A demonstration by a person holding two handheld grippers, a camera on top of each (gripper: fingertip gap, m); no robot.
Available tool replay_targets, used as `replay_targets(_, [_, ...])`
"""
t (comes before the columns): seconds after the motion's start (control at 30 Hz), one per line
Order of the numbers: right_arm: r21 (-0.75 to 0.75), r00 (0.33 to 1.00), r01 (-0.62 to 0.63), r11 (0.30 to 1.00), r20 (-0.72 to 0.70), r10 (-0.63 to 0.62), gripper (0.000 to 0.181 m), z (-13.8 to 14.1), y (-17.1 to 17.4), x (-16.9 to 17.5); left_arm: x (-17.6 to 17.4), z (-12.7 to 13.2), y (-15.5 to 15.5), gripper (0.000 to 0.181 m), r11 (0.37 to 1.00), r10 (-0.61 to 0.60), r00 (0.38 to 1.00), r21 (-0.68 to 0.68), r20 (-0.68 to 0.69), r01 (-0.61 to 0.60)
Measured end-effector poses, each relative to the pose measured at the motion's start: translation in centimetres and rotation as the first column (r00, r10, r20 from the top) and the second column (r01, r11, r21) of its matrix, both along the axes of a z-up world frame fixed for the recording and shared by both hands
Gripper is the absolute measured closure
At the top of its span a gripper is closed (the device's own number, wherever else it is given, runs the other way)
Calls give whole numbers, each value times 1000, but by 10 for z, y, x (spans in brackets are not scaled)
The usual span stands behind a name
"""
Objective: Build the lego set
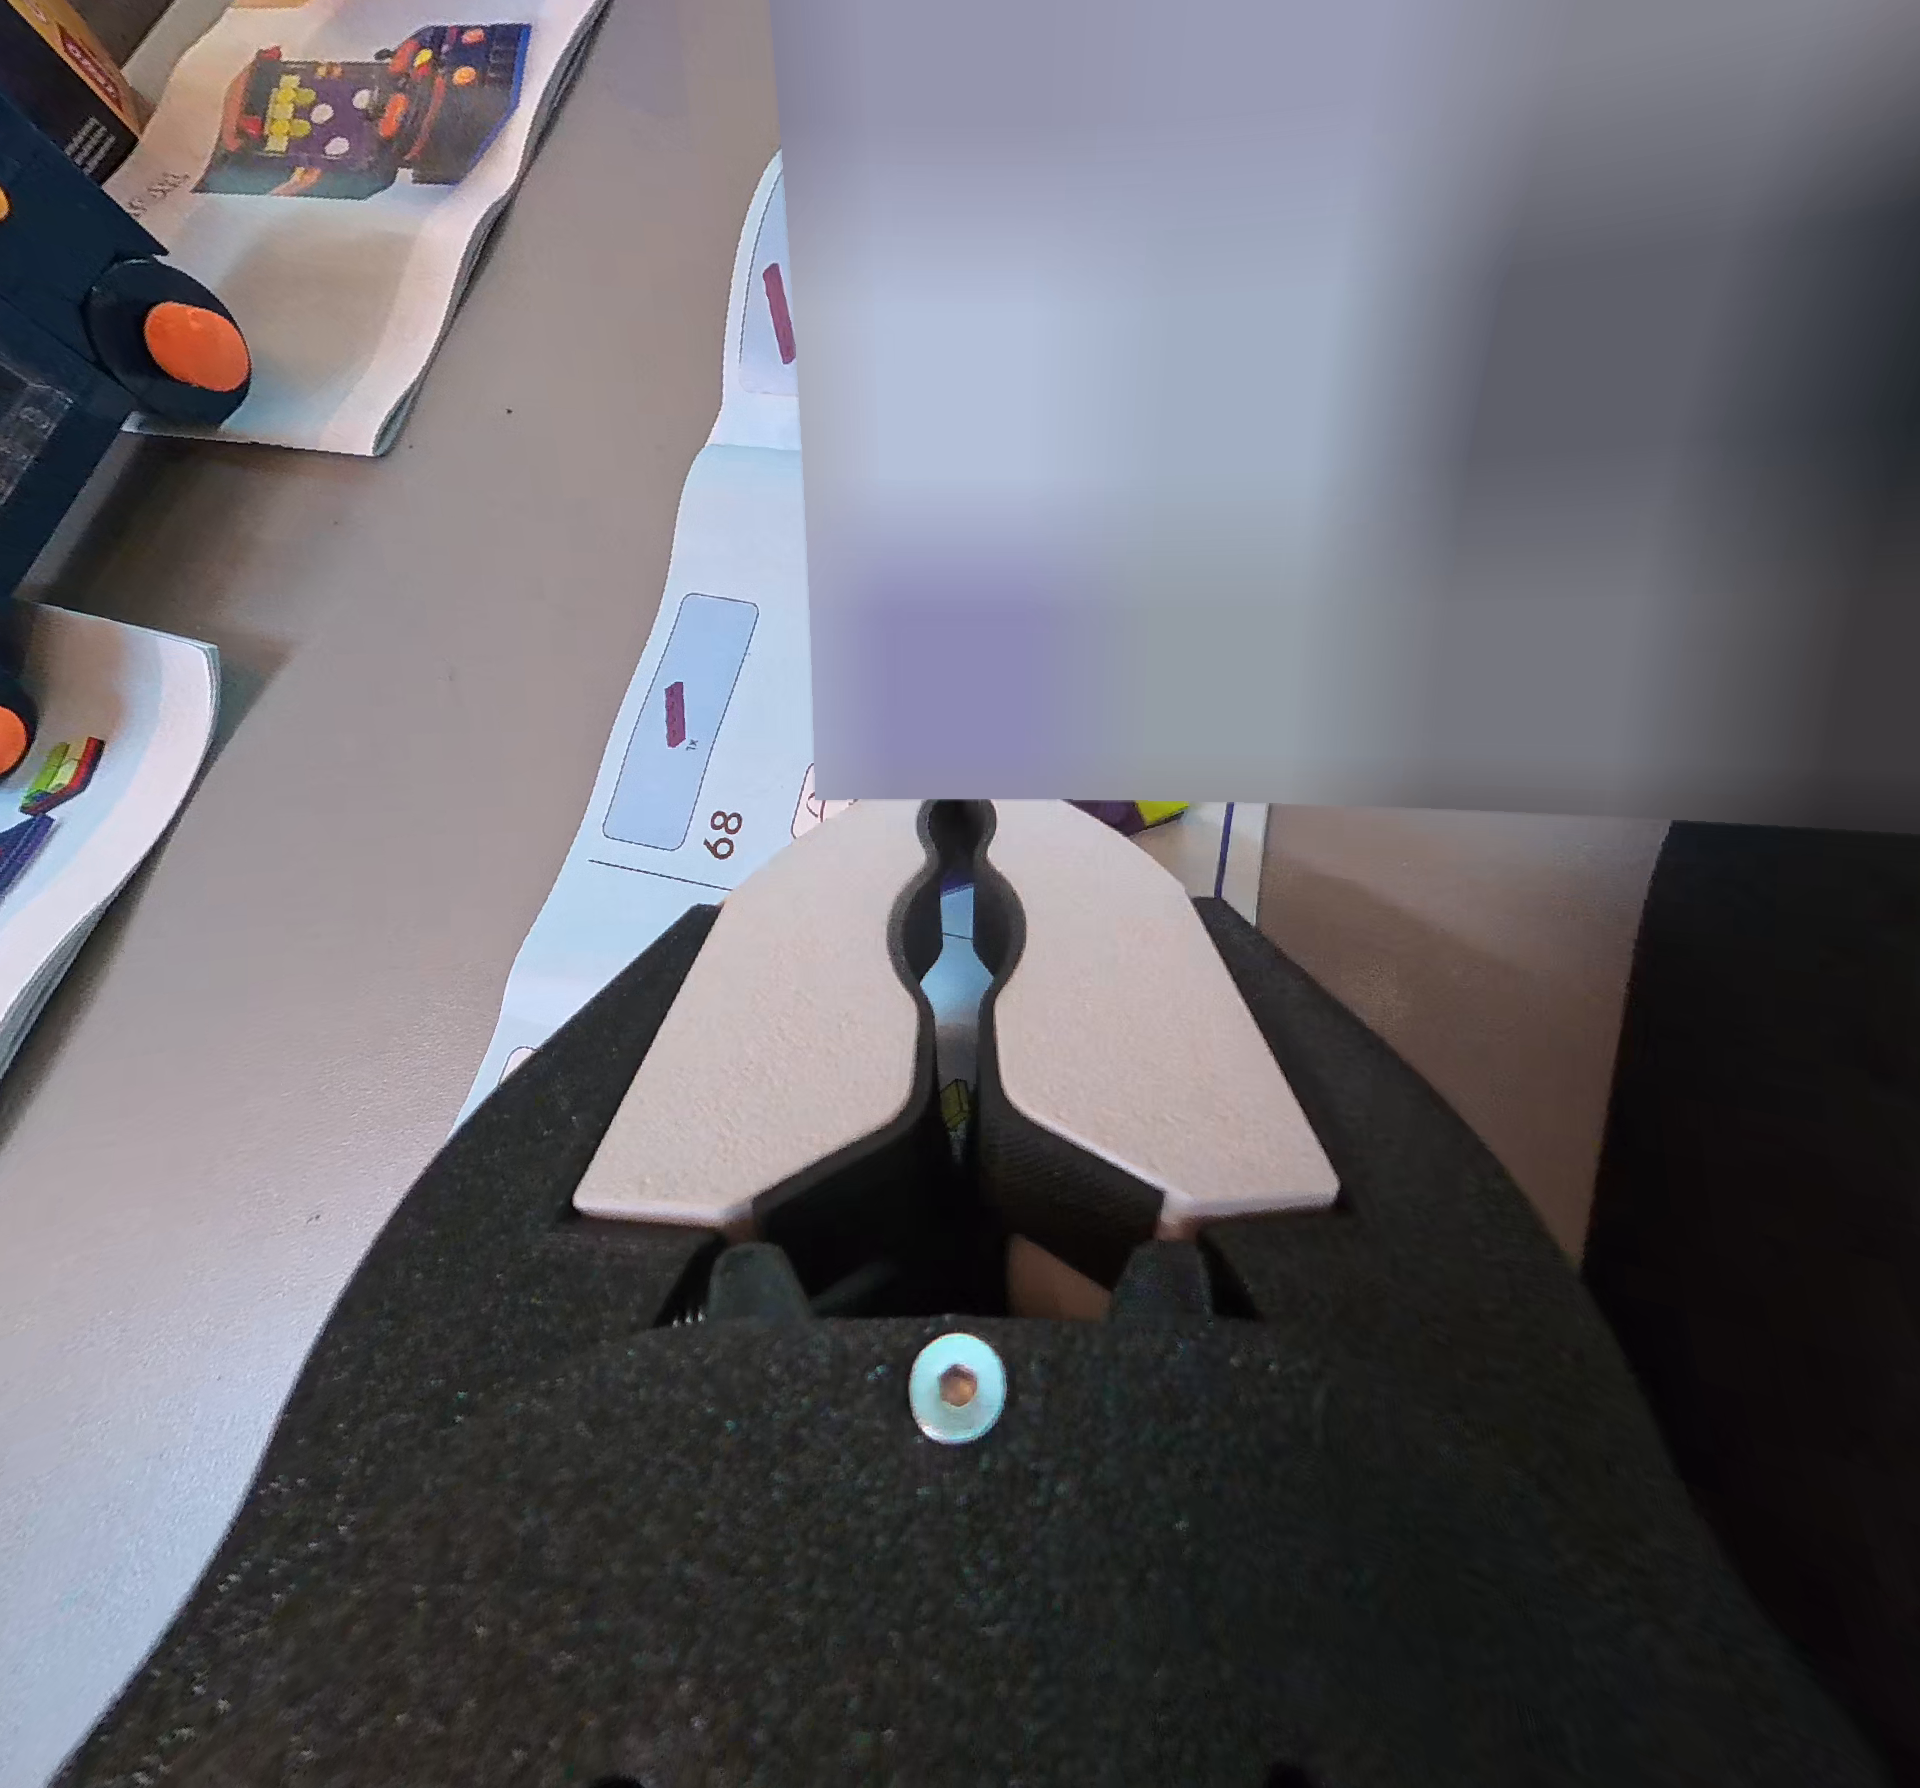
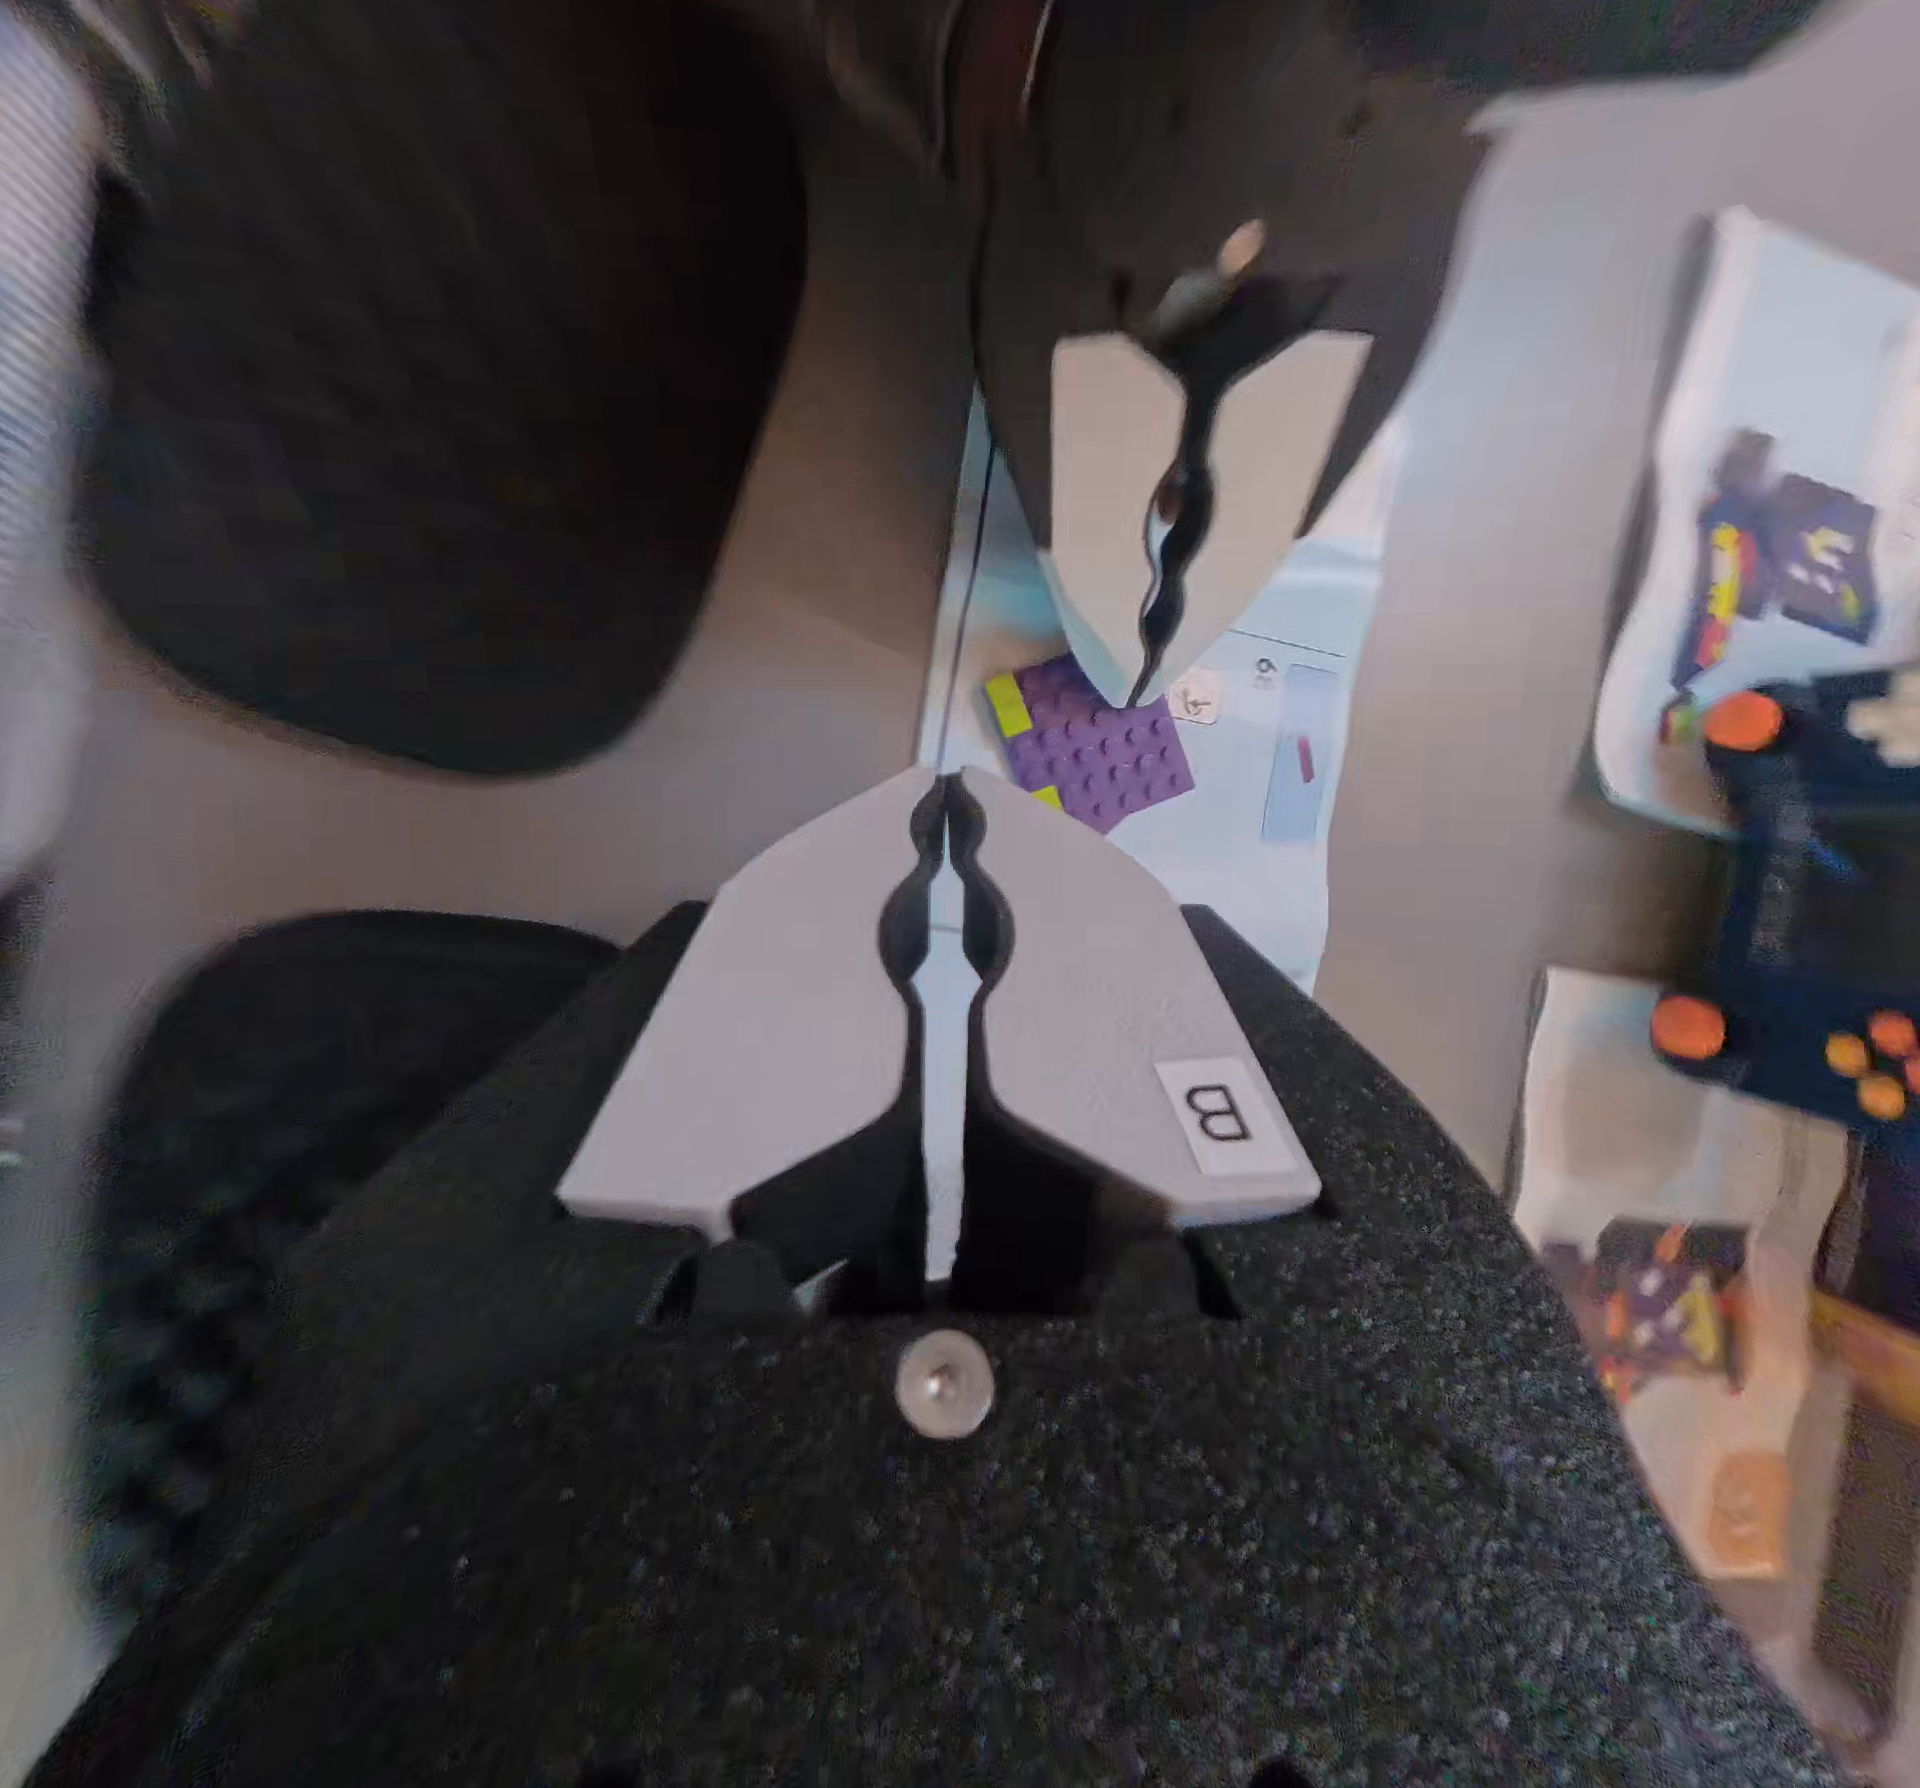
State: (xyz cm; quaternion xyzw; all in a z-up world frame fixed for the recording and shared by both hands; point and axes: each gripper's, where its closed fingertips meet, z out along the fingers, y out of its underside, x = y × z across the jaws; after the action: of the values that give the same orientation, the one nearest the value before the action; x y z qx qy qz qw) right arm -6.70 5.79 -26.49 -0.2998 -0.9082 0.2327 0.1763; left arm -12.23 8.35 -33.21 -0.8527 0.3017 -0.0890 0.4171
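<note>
Right tongs (image 2: pixel 945 788) facing left tongs (image 2: pixel 1143 689).

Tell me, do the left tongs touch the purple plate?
Touching. In the right wrist view the left tongs' closed tips meet the purple plate's top edge.

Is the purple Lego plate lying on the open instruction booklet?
Yes, in the right wrist view the purple plate lies flat on the open instruction booklet, under the left gripper.
</note>
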Motion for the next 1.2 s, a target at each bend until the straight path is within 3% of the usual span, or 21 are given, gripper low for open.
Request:
replay_targets(0.03, [-73, 999, 45, 996, -23, -46, 181, 22, -1, 9, 0, 0, 0, 181, 1000, 0, 1000, 4, -1, 0])
replay_targets(0.07, [-141, 994, 87, 986, -52, -95, 156, 42, 0, 21, -1, 1, 0, 181, 1000, 5, 1000, 9, 0, -5])
replay_targets(0.13, [-223, 971, 196, 955, -95, -221, 142, 76, 17, 48, -2, 6, 2, 167, 999, 23, 1000, 31, 14, -23])
replay_targets(0.27, [-295, 835, 418, 859, -249, -491, 145, 132, 81, 123, 8, 16, -1, 141, 1000, -13, 997, 29, 70, 11])
replay_targets(0.37, [-210, 677, 645, 735, -290, -677, 154, 144, 145, 196, 10, 29, 3, 116, 996, -9, 995, 95, 103, -1])
replay_targets(0.43, [-76, 591, 777, 625, -254, -766, 157, 130, 183, 246, 11, 38, 5, 105, 993, 7, 986, 112, 167, -26])
replay_targets(0.53, [88, 541, 840, 536, -65, -838, 157, 91, 204, 302, 20, 57, 1, 89, 995, 18, 959, 85, 283, -44])
replay_targets(0.63, [175, 508, 837, 519, 105, -855, 156, 54, 208, 327, 27, 83, -4, 84, 989, 27, 937, 128, 348, -76])
replay_targets(0.77, [216, 419, 857, 468, 235, -877, 165, 17, 211, 343, 24, 111, -11, 98, 964, 69, 947, 224, 313, -144])
replay_targets(0.97, [177, 467, 817, 549, 356, -810, 166, -26, 188, 345, 13, 138, -17, 119, 901, 151, 942, 351, 298, -256])
replay_targets(1.2, [183, 558, 731, 657, 394, -731, 171, -49, 181, 338, 18, 130, -8, 127, 895, 180, 931, 341, 317, -289])
